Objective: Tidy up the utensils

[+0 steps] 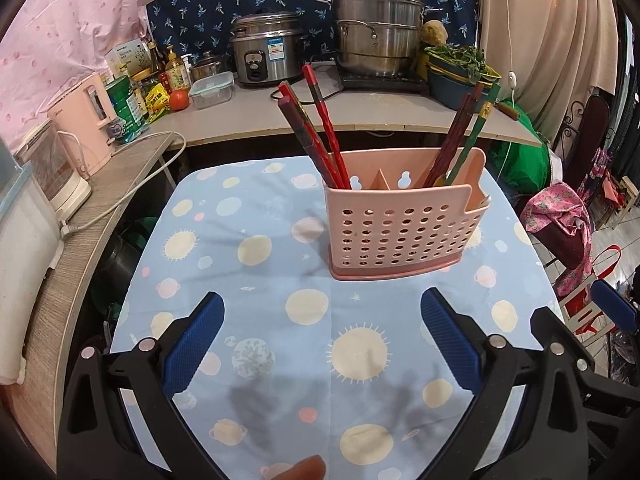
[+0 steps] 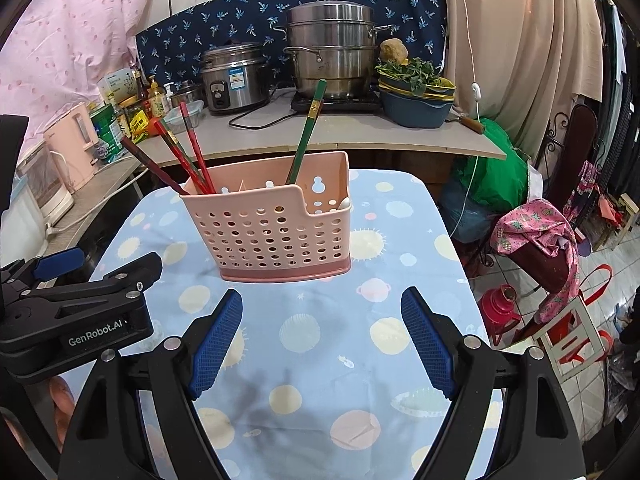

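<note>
Nearest the lens, the left gripper stood wide open over the patterned tablecloth, its blue pads holding nothing. Beside it the right gripper was spread just as wide and equally empty; the left tool's black body showed at nine o'clock in the right wrist view.

Farther out at twelve o'clock stood the pink perforated caddy, upright on the cloth and well clear of both claws. Red chopsticks leaned out of its left compartment toward eleven o'clock; a green chopstick rose from the right side, and in the left view dark brown ones stood with it. A pale spoon end seemed to sit in the low right pocket — too small to be sure.

No loose utensil lay on the cloth, so sorting looked close to finished. If a stick needed moving, the sound approach would be to pinch it high on the shaft, lift straight up and steady the light caddy with the other claw — it could tip.

Beyond, at twelve o'clock, the counter held a rice cooker and a steamer pot.
</note>
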Available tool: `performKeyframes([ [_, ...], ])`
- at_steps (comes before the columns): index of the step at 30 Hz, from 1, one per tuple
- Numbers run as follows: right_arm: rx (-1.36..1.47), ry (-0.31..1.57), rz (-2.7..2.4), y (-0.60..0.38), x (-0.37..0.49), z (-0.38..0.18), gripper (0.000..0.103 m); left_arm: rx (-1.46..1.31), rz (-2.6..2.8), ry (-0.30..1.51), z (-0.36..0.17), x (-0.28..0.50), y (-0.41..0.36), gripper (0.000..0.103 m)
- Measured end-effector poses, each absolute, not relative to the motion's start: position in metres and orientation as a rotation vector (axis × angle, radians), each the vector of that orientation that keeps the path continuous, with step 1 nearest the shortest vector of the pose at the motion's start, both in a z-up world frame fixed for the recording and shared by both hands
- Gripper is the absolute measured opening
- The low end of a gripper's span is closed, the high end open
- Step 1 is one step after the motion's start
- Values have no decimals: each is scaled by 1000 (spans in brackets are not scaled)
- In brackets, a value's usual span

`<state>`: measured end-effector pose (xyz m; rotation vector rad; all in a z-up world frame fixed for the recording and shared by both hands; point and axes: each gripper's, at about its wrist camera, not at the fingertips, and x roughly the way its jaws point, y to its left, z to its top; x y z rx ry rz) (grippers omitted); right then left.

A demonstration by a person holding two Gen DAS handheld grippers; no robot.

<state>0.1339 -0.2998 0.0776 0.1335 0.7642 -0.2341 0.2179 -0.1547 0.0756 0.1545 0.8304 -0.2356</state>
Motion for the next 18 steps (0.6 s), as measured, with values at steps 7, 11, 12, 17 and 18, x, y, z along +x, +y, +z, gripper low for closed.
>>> performKeyframes([
  [7, 131, 768, -234, -296, 132, 76, 79, 160, -229, 841, 73, 216, -155, 94],
  [11, 130, 775, -233, -295, 133, 75, 79, 163, -225, 845, 72, 216, -155, 94],
  [12, 129, 775, -233, -295, 132, 75, 79, 163, -224, 846, 71, 216, -154, 94],
  [17, 134, 776, -235, -294, 132, 74, 79, 161, -218, 841, 72, 215, -154, 94],
  [18, 134, 776, -237, -293, 132, 73, 79, 163, -216, 838, 72, 215, -154, 94],
])
